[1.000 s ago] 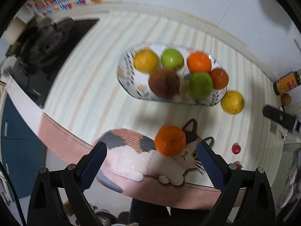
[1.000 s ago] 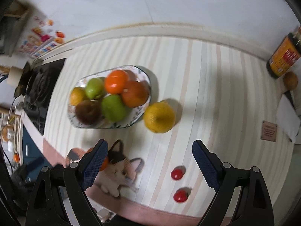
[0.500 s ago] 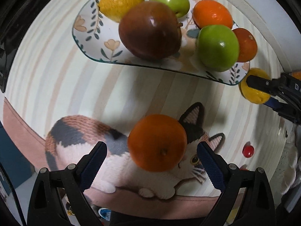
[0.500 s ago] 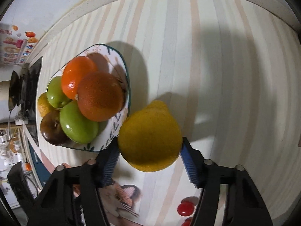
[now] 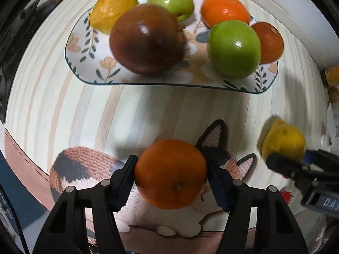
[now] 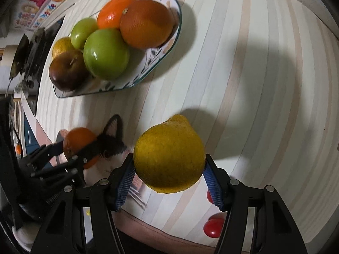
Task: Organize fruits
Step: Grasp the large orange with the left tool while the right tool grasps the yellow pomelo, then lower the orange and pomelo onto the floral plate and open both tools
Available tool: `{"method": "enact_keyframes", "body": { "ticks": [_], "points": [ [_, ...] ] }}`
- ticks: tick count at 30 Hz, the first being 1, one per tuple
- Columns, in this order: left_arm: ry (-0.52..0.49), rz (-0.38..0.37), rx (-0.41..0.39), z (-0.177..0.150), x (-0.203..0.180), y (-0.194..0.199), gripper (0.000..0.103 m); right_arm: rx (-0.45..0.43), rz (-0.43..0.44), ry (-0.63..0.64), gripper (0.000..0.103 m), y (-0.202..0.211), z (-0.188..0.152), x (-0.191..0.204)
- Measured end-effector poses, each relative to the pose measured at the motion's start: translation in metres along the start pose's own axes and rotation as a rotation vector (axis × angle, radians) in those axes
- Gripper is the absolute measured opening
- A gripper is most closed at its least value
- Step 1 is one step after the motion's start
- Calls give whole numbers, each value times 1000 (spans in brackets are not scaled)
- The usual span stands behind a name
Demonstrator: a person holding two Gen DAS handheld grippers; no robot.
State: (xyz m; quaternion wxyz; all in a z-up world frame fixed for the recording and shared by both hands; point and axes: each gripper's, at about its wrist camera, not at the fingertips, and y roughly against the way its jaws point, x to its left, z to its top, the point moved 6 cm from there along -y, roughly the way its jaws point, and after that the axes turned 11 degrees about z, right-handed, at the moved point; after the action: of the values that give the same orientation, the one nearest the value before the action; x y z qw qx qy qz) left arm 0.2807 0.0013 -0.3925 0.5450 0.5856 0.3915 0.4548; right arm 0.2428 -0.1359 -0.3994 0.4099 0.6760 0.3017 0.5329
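The left gripper (image 5: 170, 174), its jaws having just closed in, clamps an orange (image 5: 170, 174) over the knitted cat picture (image 5: 84, 169) on the striped desk (image 5: 53, 105). Behind it, a floral plate (image 5: 84, 48) carries a dark red apple (image 5: 147, 39), two green apples (image 5: 234, 48), a yellow citrus (image 5: 112, 10) and two more oranges (image 5: 224, 9). At right, the right gripper (image 5: 296, 165) has a yellow lemon (image 5: 282, 140) between its fingers; the grip itself is partly hidden.
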Motion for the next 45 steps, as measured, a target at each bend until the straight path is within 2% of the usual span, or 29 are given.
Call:
{"method": "enact_keyframes", "body": {
  "ticks": [6,11,18,24,28,31,34,39,45],
  "points": [
    [5,4,-4,0,-2,1,61,-29,27,-28,66,-3,6,2],
    [14,8,-19,2,3,7,61,-43,-3,-5,65,0,11,6],
    [66,-41,-73,4,50,51,61,-77,31,15,65,26,18,14],
    [124,-27,-173,42,96,96,61,-156,96,53,65,65,50,50],
    [137,23,-202,73,116,100,61,-199,101,75,65,88,83,69],
    [139,38,-180,90,122,89,61,-216,100,76,65,95,108,80],
    [141,30,-141,108,126,68,61,-192,125,69,65,90,132,93],
    [190,-50,-54,113,124,41,61,-116,165,55,65,52,177,127],
    [272,-149,13,111,127,22,61,-31,121,128,65,5,215,169]
  ]
}}
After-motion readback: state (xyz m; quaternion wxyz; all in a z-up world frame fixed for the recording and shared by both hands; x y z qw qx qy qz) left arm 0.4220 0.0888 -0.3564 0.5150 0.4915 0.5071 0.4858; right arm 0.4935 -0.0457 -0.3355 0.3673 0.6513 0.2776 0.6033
